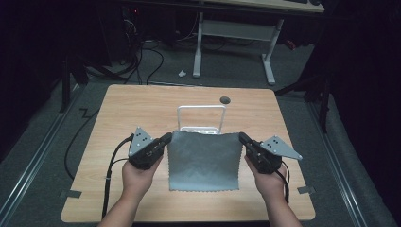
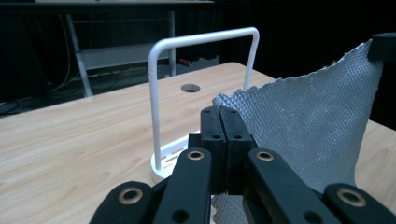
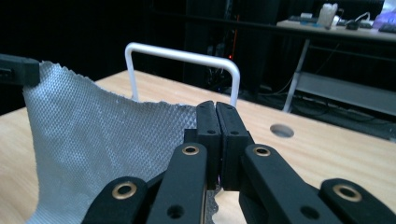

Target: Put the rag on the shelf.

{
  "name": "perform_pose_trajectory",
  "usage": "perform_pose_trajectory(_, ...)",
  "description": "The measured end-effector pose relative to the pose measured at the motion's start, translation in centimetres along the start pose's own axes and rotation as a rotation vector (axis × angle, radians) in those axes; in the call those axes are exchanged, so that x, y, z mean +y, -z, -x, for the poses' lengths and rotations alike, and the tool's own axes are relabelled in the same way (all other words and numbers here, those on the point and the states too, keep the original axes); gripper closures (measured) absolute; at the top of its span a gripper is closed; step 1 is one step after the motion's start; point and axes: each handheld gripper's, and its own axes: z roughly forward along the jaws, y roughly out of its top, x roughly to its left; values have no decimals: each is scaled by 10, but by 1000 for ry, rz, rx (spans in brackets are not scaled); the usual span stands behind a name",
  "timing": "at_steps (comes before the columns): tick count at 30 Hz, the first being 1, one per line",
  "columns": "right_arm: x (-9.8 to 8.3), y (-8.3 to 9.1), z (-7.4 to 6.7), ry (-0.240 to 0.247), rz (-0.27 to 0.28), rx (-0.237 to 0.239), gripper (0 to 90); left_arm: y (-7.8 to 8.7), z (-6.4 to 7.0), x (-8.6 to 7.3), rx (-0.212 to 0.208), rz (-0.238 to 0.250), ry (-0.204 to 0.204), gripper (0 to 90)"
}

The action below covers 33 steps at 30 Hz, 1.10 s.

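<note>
— Where the grey cloth [image 1: 204,161] hung over the table [image 1: 118,113] before the white rack [image 1: 201,118], how was it held?
— Top corners were pinched by the closed left gripper [image 1: 166,139] and right gripper [image 1: 242,137]. Judged light, limp; corners suited.

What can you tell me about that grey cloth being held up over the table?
The grey square cloth looks like a textured, waffle-weave wiping fabric with zigzag-cut edges. It is held spread out by its two upper corners: the left gripper is shut on one, the right gripper on the other. It hangs in front of the white metal hoop-shaped rack, its top edge sagging slightly between the jaws, above the light wooden table.
</note>
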Motion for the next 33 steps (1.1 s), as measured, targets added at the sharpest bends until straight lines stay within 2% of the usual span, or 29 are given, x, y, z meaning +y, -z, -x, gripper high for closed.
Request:
perform_pose_trajectory(6, 14, 0, 2, 2, 30, 2, 900, 0, -4, 10, 12, 19, 4, 895)
perform_pose_trajectory(9, 20, -1, 2, 13, 44, -5, 900, 0, -6, 19, 21, 31, -11, 895)
perform_pose_trajectory(14, 24, -4, 4, 12, 40, -3, 900, 0, -9, 28, 21, 47, -8, 896)
perform_pose_trajectory(18, 31, -7, 8, 6, 49, -12, 900, -2, -11, 35, 28, 59, -25, 896)
perform_pose_trajectory(23, 37, -9, 11, 8, 62, -18, 900, -7, -14, 42, 23, 65, -20, 896)
perform_pose_trajectory(33, 50, -22, 18, -3, 81, -41, 900, -17, -21, 55, 45, 80, -36, 897)
